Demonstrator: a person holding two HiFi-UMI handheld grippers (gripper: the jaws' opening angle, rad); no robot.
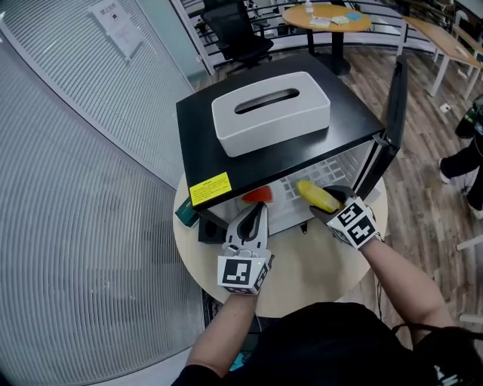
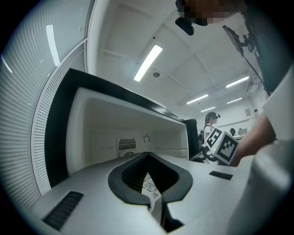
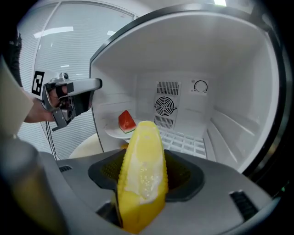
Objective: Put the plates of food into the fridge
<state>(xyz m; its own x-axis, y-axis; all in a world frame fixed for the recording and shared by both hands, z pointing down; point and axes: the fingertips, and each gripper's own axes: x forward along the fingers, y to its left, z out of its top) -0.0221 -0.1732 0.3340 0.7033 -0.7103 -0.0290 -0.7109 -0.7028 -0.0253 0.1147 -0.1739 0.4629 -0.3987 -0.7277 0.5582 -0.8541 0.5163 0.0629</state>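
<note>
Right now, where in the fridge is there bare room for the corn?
The wire shelf is bare from the plate with watermelon across to the right wall and back to the fan grille. Crowded: the left front, where the plate sits and the left claw hovers outside.

There is one small black fridge [image 1: 204, 132] with a white inside, and one round pale worktop [image 1: 317, 264]. One white rectangular tissue box [image 1: 270, 113] and one yellow label [image 1: 210, 188] can be counted. Of food there is one yellow corn cob [image 3: 140, 179] and one red watermelon wedge [image 3: 127, 121]. There is one white plate [image 3: 112, 134]. Two grey grippers show: the left tongs [image 1: 259, 207] and the right tongs [image 1: 332, 202]. Farther off are one round wooden table [image 1: 302, 19] and one black office chair [image 1: 238, 30].
</note>
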